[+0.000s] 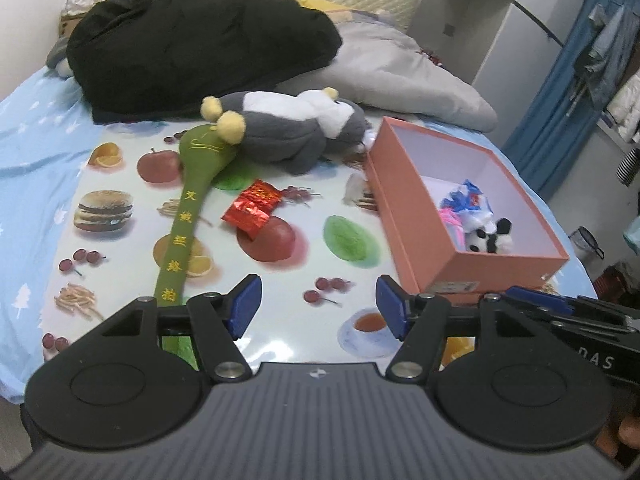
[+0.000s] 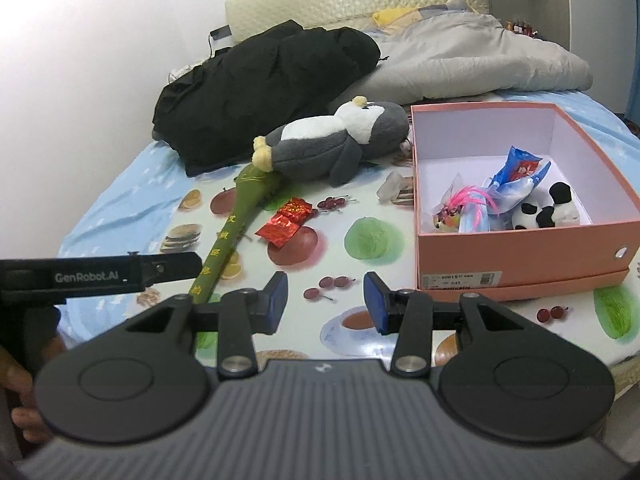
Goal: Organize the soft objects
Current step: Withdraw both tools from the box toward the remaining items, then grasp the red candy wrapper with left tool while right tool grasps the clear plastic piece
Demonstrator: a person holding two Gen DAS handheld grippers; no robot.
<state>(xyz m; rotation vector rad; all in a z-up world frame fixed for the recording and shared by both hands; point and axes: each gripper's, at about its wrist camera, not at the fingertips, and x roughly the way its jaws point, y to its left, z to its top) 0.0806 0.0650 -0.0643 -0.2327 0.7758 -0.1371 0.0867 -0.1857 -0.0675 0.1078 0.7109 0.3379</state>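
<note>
A grey and white plush penguin (image 1: 296, 128) (image 2: 340, 136) lies at the back of the food-print mat (image 1: 132, 216). A long green soft mallet (image 1: 192, 200) (image 2: 236, 224) with yellow writing lies to its left, its head under the penguin's yellow feet. A red foil packet (image 1: 254, 206) (image 2: 286, 222) lies mid-mat. An open pink shoebox (image 1: 432, 240) (image 2: 520, 256) on the right holds a small panda plush (image 1: 490, 238) (image 2: 546, 210), a blue packet (image 2: 516, 172) and a pink tasselled toy (image 2: 466, 204). My left gripper (image 1: 318, 306) and right gripper (image 2: 326, 302) are open and empty above the mat's near edge.
A black jacket (image 1: 192, 44) (image 2: 264, 80) and grey quilt (image 1: 396, 68) (image 2: 476, 60) are piled at the back of the bed. The light blue sheet (image 1: 36, 140) runs left. A small clear wrapped item (image 2: 394, 188) lies left of the box. A wardrobe (image 1: 500, 20) stands right.
</note>
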